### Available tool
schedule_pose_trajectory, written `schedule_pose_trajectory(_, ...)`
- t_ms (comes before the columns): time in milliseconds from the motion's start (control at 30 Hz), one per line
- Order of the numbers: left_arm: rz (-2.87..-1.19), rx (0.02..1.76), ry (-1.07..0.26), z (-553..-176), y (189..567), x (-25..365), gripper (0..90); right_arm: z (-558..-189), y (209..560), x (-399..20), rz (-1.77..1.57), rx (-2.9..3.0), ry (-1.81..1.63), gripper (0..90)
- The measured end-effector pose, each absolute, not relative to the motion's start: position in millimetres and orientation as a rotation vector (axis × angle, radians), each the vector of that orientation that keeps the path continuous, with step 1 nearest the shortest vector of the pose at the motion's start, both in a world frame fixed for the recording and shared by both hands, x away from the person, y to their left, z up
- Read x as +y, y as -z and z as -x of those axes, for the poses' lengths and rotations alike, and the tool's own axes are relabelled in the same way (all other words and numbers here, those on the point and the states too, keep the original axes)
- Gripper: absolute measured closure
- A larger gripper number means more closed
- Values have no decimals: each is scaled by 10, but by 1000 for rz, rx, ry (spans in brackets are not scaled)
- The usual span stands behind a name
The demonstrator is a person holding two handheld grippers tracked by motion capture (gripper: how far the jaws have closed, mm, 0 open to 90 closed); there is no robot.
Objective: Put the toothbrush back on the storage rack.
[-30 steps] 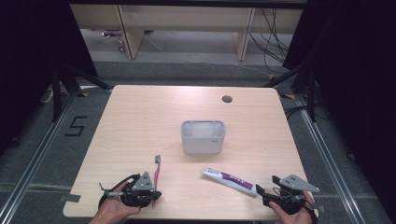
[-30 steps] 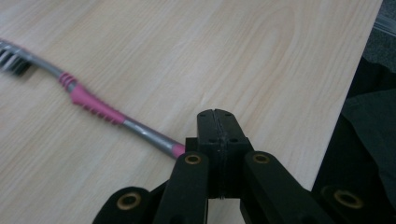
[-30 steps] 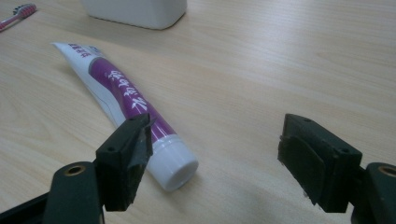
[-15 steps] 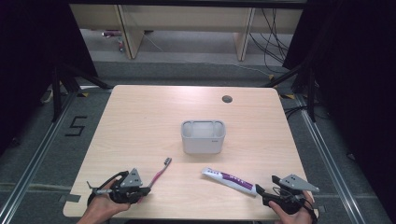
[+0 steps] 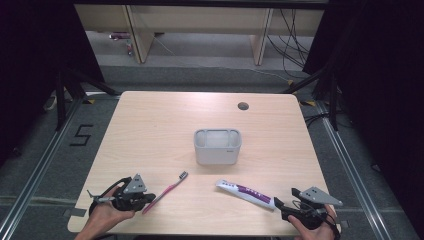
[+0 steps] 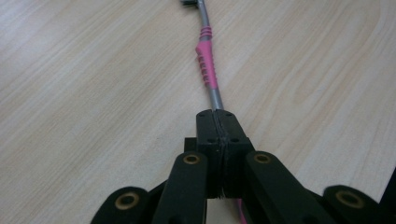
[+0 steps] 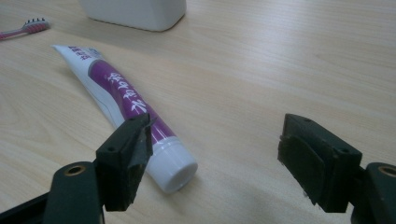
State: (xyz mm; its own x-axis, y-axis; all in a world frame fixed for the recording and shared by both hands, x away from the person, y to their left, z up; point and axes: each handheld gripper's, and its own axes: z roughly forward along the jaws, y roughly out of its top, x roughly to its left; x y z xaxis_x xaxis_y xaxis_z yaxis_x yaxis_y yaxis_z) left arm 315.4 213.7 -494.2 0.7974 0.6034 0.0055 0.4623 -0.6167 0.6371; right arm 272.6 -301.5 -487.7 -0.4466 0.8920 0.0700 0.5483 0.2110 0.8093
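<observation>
Down at the near edge of the table (image 5: 150, 120), the left gripper (image 5: 150, 198) has its jaws pressed together on the handle of the pink toothbrush (image 6: 206, 65), which runs straight out ahead of the jaw tips, bristle head farthest away. The right gripper (image 7: 215, 154) holds its jaws spread wide with nothing pinched; the toothpaste tube (image 7: 123, 100) lies on the wood with its white cap just beside the left-hand jaw and its body slanting away beyond it. Farther ahead of both stands the grey holder (image 5: 217, 146).
</observation>
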Motion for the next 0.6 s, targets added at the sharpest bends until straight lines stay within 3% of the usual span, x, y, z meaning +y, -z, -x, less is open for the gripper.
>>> schedule_pose_trajectory(167,-2325,789,-286,-3166,4914,2152,862,-2719,4877,-3004,-1365,2082,-1128,263)
schedule_pose_trajectory(333,-2284,803,-271,-3159,4832,2138,754,-2727,4879,-3016,-1337,2079,-1119,263)
schedule_pose_trajectory(600,-2302,804,-253,-3230,4717,2093,662,-2727,4885,-2998,-1354,2085,-1130,263)
